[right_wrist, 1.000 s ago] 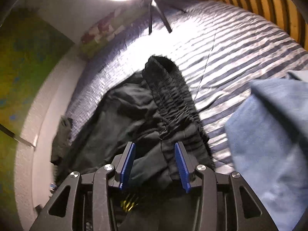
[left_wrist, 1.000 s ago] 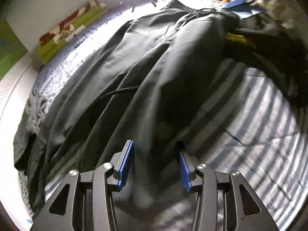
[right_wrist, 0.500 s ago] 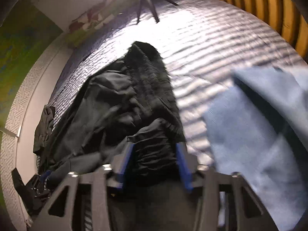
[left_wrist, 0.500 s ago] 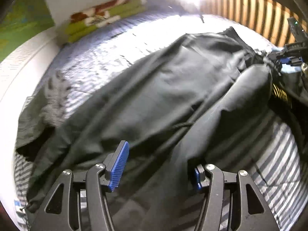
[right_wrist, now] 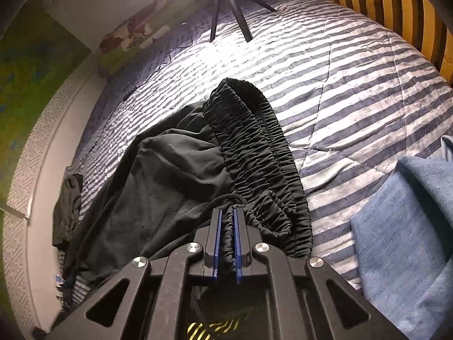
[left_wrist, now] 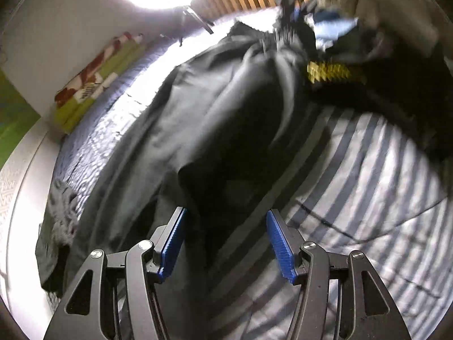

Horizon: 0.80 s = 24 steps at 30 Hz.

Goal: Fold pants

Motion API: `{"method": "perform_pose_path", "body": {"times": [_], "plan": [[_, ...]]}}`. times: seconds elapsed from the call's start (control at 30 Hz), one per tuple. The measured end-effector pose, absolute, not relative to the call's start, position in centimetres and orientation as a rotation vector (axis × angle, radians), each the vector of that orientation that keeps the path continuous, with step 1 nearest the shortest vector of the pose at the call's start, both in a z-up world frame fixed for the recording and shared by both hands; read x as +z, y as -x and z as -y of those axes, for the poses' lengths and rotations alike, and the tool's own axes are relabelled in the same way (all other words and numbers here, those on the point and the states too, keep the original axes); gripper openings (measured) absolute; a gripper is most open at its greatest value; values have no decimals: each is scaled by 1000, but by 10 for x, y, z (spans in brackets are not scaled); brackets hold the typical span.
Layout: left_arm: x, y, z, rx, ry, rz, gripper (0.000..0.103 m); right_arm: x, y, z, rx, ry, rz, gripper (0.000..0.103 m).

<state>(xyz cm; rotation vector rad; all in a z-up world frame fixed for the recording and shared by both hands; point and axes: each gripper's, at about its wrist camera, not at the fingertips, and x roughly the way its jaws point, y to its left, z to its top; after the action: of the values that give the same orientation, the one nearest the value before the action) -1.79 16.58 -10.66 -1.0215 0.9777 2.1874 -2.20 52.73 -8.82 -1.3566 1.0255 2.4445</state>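
Black pants lie stretched along a striped bed cover. In the left wrist view one leg runs from the far waist down towards me. My left gripper hangs open above that leg's lower part, with cloth below its blue pads but not pinched. In the right wrist view the gathered elastic waistband is bunched up. My right gripper is closing on a fold of it, its pads pressing the cloth beside the drawstring.
Folded blue denim lies to the right of the waistband. A tripod stands at the bed's far end by a slatted wooden headboard. A dark garment with yellow print and a small grey cloth lie nearby.
My right gripper has moved onto the waistband and closed from wide open to a pinch on it. My left gripper's jaws have widened, and it has swung about over the pants leg.
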Motion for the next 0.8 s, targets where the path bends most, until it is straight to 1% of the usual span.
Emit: {"method": "perform_pose_path", "body": {"times": [0.03,0.07,0.1,0.17,0.2,0.23,0.27,0.33,0.37,0.4,0.47,0.53,0.57,0.6,0.63,0.7,0.8], "plan": [[-113,23,-166,2196,1035,-986,61,-86,18,-530,2452,1357,-1042,15],[-117,30,-166,2206,1054,-975,61,-84,14,-531,2457,1357,-1047,26],[-119,36,-163,2204,1078,-940,59,-79,5,-533,2471,1350,-1040,37],[-119,44,-159,2202,1103,-887,44,-73,-8,-531,2489,1343,-981,41],[-119,48,-157,2196,1122,-864,30,-69,-16,-529,2506,1333,-931,44],[-119,52,-155,2192,1140,-842,24,-67,-23,-527,2512,1329,-900,46],[-119,54,-153,2190,1146,-826,22,-66,-30,-525,2508,1320,-883,47],[-120,54,-153,2184,1154,-818,13,-69,-43,-525,2464,1308,-876,47],[-121,54,-153,2181,1155,-820,13,-71,-47,-527,2448,1301,-889,48],[-121,52,-155,2177,1153,-826,11,-76,-51,-528,2421,1306,-916,51],[-120,51,-155,2172,1161,-820,9,-90,-48,-530,2389,1368,-950,53],[-116,52,-155,2173,1175,-798,6,-106,-37,-525,2366,1452,-948,52],[-111,50,-153,2165,1186,-769,6,-110,-34,-524,2378,1459,-973,39],[-107,48,-152,2162,1186,-750,5,-112,-33,-524,2383,1460,-1015,21],[-99,44,-150,2158,1182,-727,5,-110,-34,-526,2375,1443,-1063,20],[-82,32,-147,2140,1174,-688,5,-98,-41,-527,2413,1397,-1122,13],[-50,5,-144,2102,1140,-622,5,-68,-61,-526,2472,1337,-1088,11]]}}
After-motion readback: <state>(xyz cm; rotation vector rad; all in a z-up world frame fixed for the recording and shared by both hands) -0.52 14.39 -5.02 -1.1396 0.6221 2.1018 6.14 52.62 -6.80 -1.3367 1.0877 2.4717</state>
